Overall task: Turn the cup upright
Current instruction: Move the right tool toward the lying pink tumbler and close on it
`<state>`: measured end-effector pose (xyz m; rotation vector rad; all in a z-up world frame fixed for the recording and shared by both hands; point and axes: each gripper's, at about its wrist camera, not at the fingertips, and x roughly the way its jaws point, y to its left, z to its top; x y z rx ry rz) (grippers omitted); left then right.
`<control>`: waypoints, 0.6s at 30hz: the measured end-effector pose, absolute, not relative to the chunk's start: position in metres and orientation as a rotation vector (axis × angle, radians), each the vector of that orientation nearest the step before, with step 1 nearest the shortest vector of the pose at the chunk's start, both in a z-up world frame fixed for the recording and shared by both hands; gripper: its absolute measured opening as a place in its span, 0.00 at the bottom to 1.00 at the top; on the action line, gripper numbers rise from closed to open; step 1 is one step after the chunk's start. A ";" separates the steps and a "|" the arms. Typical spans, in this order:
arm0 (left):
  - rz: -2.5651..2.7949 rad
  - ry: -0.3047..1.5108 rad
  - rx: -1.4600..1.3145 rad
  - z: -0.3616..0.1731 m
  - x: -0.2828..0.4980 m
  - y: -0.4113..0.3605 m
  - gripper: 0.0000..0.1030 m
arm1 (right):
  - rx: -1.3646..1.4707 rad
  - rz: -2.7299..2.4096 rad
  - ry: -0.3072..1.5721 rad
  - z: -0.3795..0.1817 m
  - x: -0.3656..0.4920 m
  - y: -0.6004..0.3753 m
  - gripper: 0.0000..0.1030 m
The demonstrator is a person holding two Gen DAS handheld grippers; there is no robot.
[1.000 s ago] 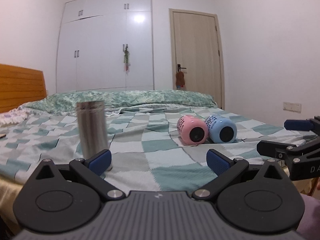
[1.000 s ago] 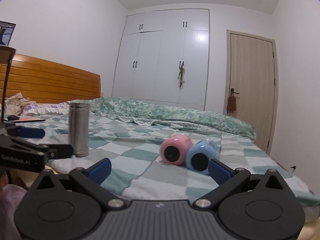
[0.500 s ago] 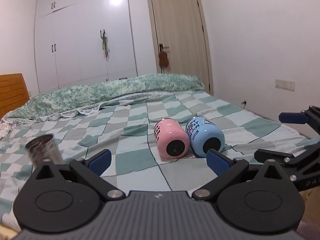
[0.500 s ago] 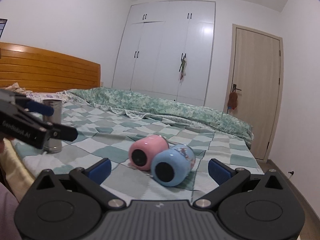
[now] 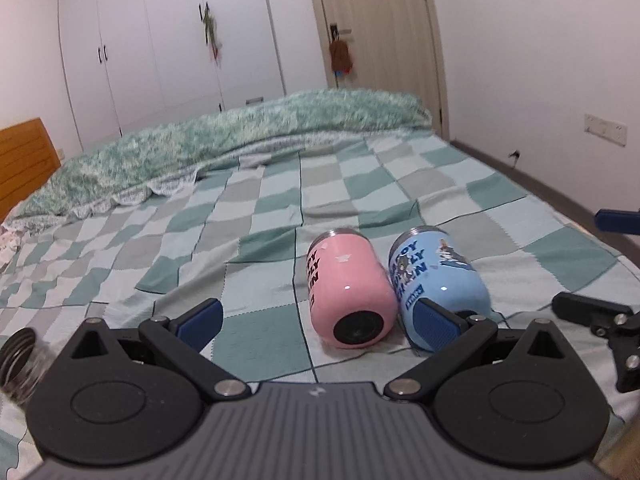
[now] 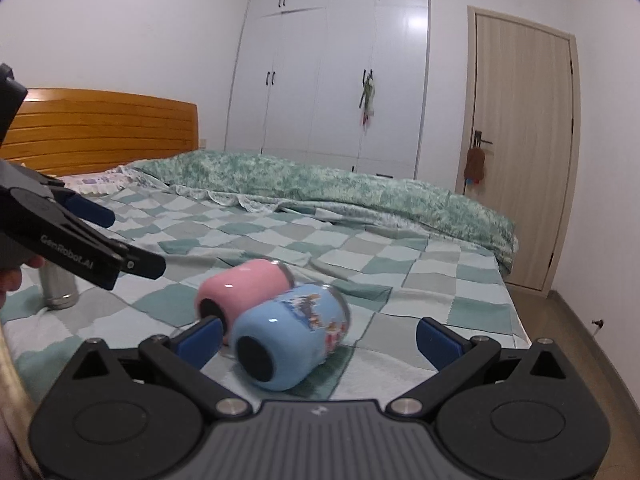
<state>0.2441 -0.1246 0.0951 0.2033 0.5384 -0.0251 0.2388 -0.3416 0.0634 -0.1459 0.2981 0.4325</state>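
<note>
Both grippers spread wide, holding nothing; cups lie sideways, lower centre.
Pink cup (image 5: pixel 349 280), blue cup (image 6: pixel 290 334): rigid, glossy, likely roll; grip mid-body. Left gripper (image 5: pixel 316 314), right gripper (image 6: pixel 318 334).

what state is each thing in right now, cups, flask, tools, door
pink cup: lying on its side on the bed, touching the blue cup
blue cup: lying on its side
steel flask: standing upright on the bed
left tool: open, empty
right tool: open, empty
door: closed
wardrobe doors: closed
</note>
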 end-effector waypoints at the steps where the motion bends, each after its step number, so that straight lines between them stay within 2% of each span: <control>1: -0.020 0.557 0.207 0.094 0.253 -0.126 1.00 | -0.145 0.434 0.307 0.064 0.246 -0.343 1.00; 18: 0.034 0.789 0.216 0.070 0.374 -0.138 1.00 | -0.153 0.503 0.397 0.061 0.344 -0.349 1.00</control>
